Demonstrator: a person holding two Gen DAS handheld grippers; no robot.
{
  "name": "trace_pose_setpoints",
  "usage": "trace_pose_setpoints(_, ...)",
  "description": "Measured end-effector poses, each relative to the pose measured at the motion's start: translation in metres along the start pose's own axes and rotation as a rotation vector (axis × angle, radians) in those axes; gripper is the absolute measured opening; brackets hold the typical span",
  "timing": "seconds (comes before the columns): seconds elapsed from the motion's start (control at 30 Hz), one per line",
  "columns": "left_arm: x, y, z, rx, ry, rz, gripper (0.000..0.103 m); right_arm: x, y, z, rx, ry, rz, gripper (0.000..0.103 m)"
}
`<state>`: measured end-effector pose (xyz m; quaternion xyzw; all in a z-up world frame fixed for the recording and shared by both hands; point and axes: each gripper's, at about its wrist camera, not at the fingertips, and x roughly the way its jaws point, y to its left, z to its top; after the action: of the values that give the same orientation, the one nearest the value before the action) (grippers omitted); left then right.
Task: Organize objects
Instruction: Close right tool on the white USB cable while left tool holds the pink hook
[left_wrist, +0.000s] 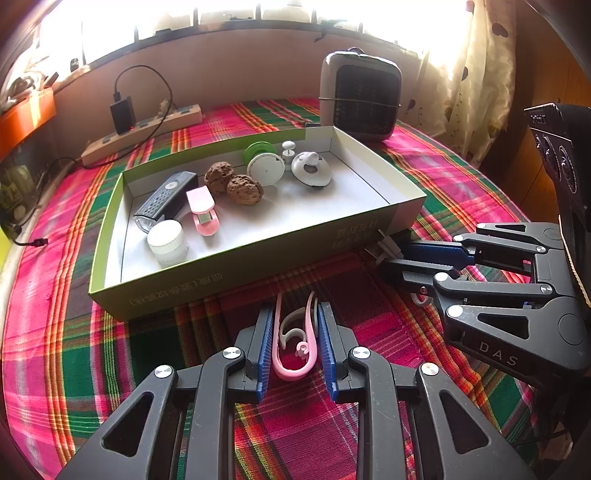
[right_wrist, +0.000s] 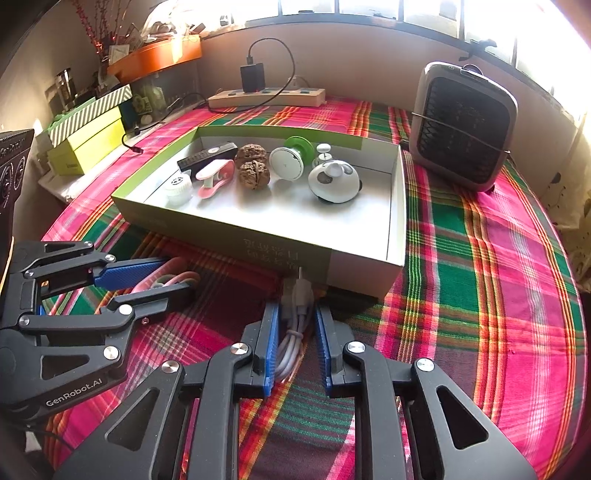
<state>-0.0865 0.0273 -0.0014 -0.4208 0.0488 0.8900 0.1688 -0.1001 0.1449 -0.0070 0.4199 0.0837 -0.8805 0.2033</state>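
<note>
— Two claws, both loaded: our left claw (left_wrist: 294, 334) is clamped on the pink clip (left_wrist: 294, 345), pads pressing its two arms.

— And our right claw (right_wrist: 295, 334) is squeezed onto the coiled white cable (right_wrist: 293, 332), its plug touching the box (right_wrist: 229, 230) wall at twelve o'clock.

— Inside the box we see walnuts (right_wrist: 252, 166), a white jar (right_wrist: 178, 189) and a black remote (right_wrist: 207, 155).

— At two o'clock beyond it, a grey fan (right_wrist: 463, 123) stands on the plaid counter (right_wrist: 480, 277).
</note>
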Motion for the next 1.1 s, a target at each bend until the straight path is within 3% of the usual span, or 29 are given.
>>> trace_pose_setpoints(1.1,-0.015,-0.004,0.001,-0.015,-0.035,0.046,0.021,-0.014,0.002,-0.002,0.02,-0.033,0.048,0.019)
